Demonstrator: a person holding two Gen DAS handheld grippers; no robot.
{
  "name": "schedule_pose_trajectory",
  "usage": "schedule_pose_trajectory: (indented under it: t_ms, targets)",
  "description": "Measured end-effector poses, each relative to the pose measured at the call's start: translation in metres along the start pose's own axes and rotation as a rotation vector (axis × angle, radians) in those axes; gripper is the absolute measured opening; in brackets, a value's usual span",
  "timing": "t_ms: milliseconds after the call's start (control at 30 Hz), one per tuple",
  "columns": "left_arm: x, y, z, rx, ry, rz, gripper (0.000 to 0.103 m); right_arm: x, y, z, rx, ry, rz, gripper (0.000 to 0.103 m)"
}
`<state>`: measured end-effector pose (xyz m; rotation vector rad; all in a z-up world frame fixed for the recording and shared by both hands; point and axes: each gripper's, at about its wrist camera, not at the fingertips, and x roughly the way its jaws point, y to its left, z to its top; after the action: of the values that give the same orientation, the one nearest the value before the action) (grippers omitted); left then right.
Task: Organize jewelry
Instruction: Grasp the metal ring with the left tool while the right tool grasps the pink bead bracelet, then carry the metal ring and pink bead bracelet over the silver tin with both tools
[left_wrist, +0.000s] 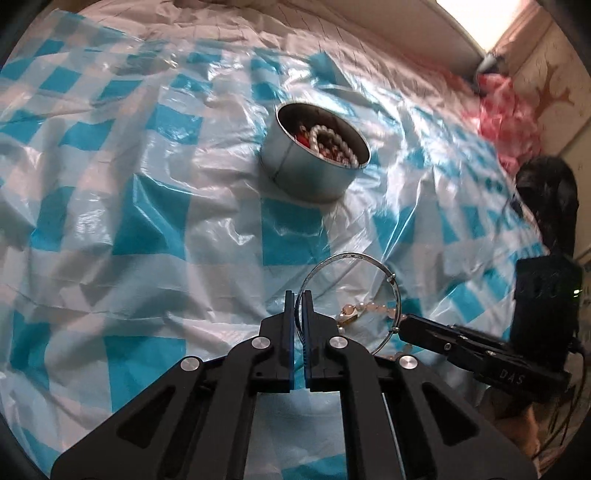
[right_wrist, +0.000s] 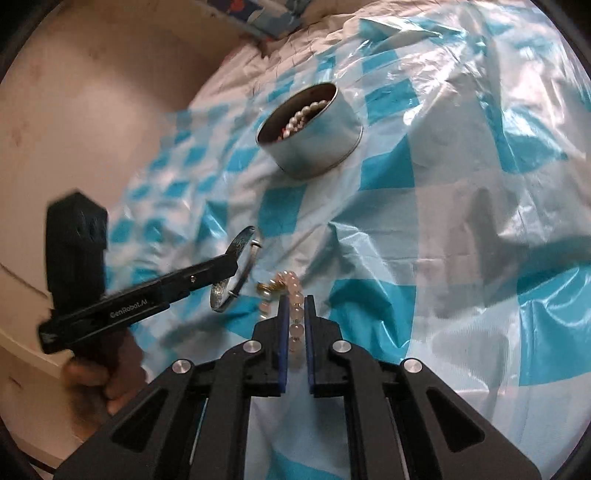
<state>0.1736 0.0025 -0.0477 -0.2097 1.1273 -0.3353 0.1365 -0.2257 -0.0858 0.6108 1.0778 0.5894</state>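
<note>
Tin (left_wrist: 314, 155) on checkered sheet (left_wrist: 147, 221), bangle (left_wrist: 351, 295) nearer

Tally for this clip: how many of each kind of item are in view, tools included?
Tongs: 2, left and right
Silver bangle: 1
Pink bead bracelet: 1
Round tin: 1, with pearl strands inside, too tangled to count
Checked plastic sheet: 1
Total: 6

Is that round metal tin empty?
No, the tin already holds jewelry: a white pearl strand and some red pieces lie inside it in the left wrist view.
</note>
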Motion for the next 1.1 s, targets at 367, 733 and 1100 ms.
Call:
schedule_pose_trajectory:
  t_ms: [367, 733, 1100]
  targets:
    - [-0.021, 0.002, -0.004, -0.1, -0.091, -0.111, 0.003, -0.033, 0.025, 0.005, -0.039, -0.183, 0.196, 0.009]
    - [-0.026, -0.017, 0.01, -0.087, -0.157, -0.159, 0.003, -0.067, 0.036, 0.009, -0.114, -0.347, 0.128, 0.009]
    - [-0.036, -0.023, 0.018, -0.07, -0.188, -0.18, 0.004, -0.074, 0.031, 0.02, -0.081, -0.382, 0.177, 0.009]
